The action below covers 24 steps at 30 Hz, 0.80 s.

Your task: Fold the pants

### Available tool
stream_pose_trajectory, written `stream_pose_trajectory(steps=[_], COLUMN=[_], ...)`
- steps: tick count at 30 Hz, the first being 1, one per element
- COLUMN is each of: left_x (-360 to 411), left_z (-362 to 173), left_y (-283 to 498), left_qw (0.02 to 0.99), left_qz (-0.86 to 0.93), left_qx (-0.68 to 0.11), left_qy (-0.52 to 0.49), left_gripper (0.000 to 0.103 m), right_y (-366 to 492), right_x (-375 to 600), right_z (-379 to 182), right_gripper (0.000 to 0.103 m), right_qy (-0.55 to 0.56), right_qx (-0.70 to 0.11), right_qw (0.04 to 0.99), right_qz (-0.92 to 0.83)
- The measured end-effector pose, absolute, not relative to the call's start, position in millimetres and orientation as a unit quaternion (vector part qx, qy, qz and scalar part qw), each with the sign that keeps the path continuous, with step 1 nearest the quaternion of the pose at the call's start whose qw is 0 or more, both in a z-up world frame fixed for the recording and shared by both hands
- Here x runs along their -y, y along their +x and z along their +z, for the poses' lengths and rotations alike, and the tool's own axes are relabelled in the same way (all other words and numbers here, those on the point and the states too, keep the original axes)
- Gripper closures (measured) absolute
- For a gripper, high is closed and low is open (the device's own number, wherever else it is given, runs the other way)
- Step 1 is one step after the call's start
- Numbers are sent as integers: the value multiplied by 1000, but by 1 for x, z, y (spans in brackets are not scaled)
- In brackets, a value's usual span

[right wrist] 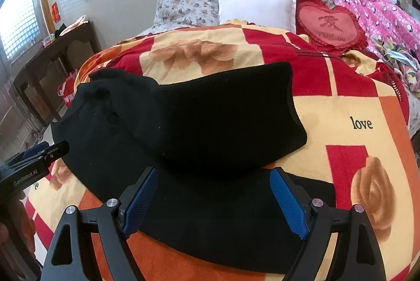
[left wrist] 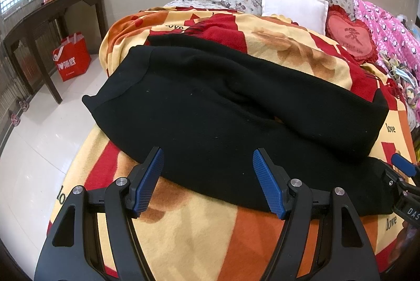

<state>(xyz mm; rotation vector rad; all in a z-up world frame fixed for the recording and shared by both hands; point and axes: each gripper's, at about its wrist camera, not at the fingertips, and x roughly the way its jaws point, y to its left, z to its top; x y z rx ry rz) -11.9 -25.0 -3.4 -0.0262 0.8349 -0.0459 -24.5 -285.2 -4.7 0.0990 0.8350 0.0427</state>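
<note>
Black knit pants (left wrist: 223,102) lie folded across the red, orange and cream fleece blanket (left wrist: 183,228) on the bed. Left gripper (left wrist: 208,182), blue pads spread apart, sits at the near hem (nothing held). Right gripper (right wrist: 214,201), likewise spread, straddles the lower layer's edge.
</note>
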Motion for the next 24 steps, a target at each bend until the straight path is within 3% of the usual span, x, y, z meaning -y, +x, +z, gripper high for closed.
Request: stream_pose_trajectory(steps=[24], left_x=[-7], left_z=[-14], left_y=[0], left_qw=[904], left_qz=[-3], left_qx=[-426], left_qy=[-42], left_gripper=[32], right_y=[-19], right_x=[286], right_z=[-14], right_gripper=[17], right_qy=[46], right_qx=[-418], right_qw=[907], right_qz=[24])
